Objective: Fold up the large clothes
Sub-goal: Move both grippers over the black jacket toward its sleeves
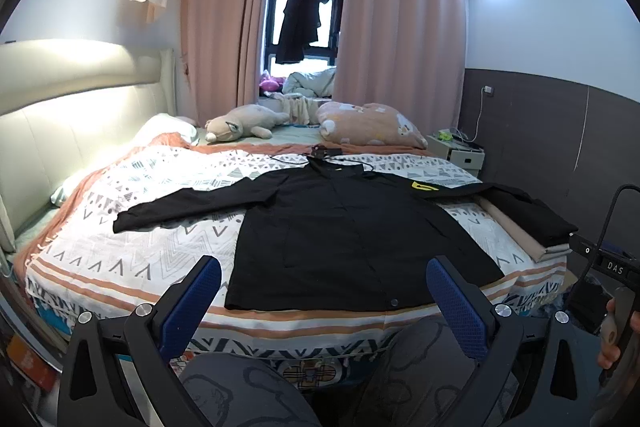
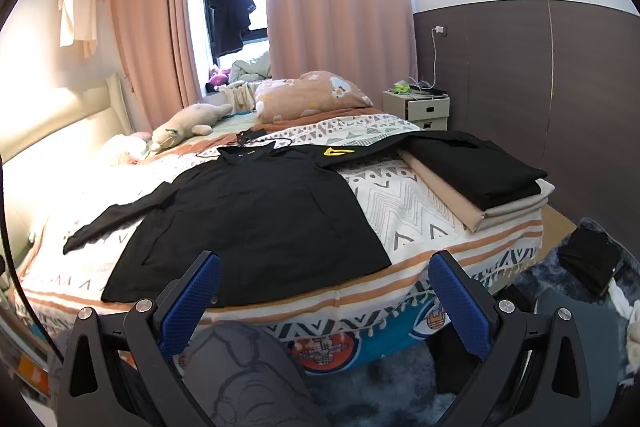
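- Left gripper: jaws spread wide, nothing between them, hovering at the bottom of the left wrist view, short of the bed edge and over our knees.
- Right gripper: also wide apart and empty, low centre of the right wrist view, not touching cloth.
- Black shirt: laid flat on the patterned bedspread, centre frame, collar toward the pillows, hem at the near bed edge. One sleeve stretches to centre left; the other runs to the right with a yellow patch on it.
- Handling, as we judge it: light, soft, limp woven fabric; it will sag and drag rather than hold shape, and may slide a little on the bedspread. No fragility.
- Where to grab: we'd pinch a sleeve cuff or a shoulder seam with each gripper and carry the sleeves inward first; hem corners next.
- Folded stack: black on beige, at centre right of the right wrist view, resting on the bed; the right sleeve end runs up to it.
- Hard to read: right cuff is lost against the black folded piece, so we cannot tell where it ends. Black cable and small device near the collar; can't tell whether they touch the shirt. Dark fabric hides seams and pockets.
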